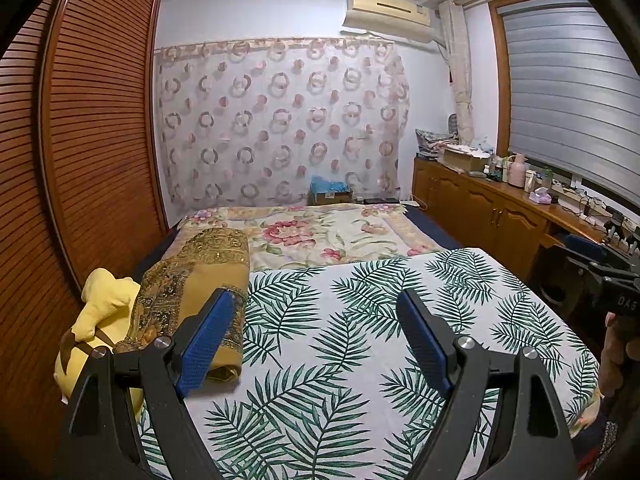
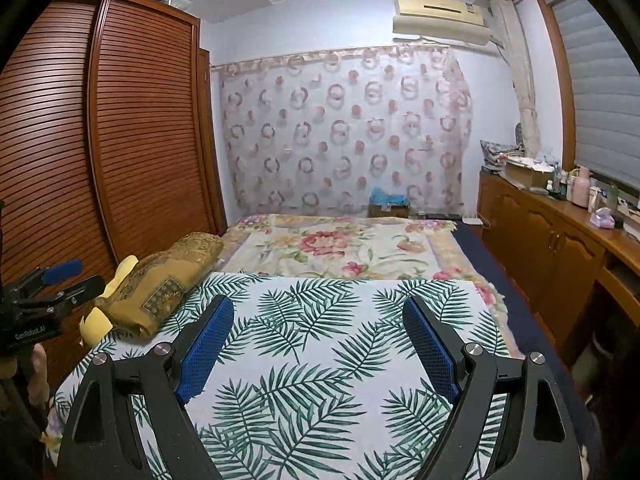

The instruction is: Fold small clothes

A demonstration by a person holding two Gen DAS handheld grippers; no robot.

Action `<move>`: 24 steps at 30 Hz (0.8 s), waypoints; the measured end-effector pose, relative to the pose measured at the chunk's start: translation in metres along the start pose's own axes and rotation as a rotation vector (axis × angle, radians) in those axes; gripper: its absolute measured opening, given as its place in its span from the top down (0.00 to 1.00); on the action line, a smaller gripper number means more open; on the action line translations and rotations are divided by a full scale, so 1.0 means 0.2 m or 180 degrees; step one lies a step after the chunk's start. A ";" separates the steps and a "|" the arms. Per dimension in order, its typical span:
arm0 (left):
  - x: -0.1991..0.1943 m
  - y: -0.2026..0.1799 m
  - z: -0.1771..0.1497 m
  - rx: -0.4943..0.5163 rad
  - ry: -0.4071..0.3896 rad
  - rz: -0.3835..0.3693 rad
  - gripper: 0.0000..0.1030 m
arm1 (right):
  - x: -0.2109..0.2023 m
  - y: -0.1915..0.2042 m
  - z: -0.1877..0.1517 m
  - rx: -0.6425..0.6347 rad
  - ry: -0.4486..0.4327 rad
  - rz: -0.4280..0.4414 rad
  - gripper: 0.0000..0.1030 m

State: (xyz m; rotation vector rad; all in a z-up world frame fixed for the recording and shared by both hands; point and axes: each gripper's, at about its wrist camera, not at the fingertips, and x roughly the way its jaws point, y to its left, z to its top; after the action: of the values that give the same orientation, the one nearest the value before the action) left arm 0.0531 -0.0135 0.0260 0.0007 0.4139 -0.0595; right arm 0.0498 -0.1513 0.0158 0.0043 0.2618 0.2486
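A white cloth with green palm leaves lies flat on the bed; it also shows in the right wrist view. My left gripper is open and empty, held above the cloth near its left side. My right gripper is open and empty above the cloth. Each gripper shows at the edge of the other's view: the right gripper and the left gripper. No small garment shows in either view.
A folded gold patterned fabric and a yellow plush toy lie at the cloth's left edge. A floral blanket covers the far bed. A louvred wardrobe stands left, a cluttered wooden sideboard right.
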 end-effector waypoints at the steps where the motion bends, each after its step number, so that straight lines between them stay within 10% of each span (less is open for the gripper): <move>1: 0.00 0.00 0.00 0.0002 -0.0002 -0.0002 0.18 | 0.00 0.00 0.00 0.0000 0.0002 0.0003 0.15; 24: 0.00 0.00 0.00 0.0001 -0.0002 0.0001 0.18 | -0.03 -0.07 0.02 -0.0010 0.0033 0.0012 0.15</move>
State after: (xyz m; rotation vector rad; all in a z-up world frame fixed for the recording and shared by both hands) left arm 0.0529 -0.0128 0.0256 0.0012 0.4131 -0.0593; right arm 0.0491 -0.1653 0.0204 0.0003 0.2716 0.2530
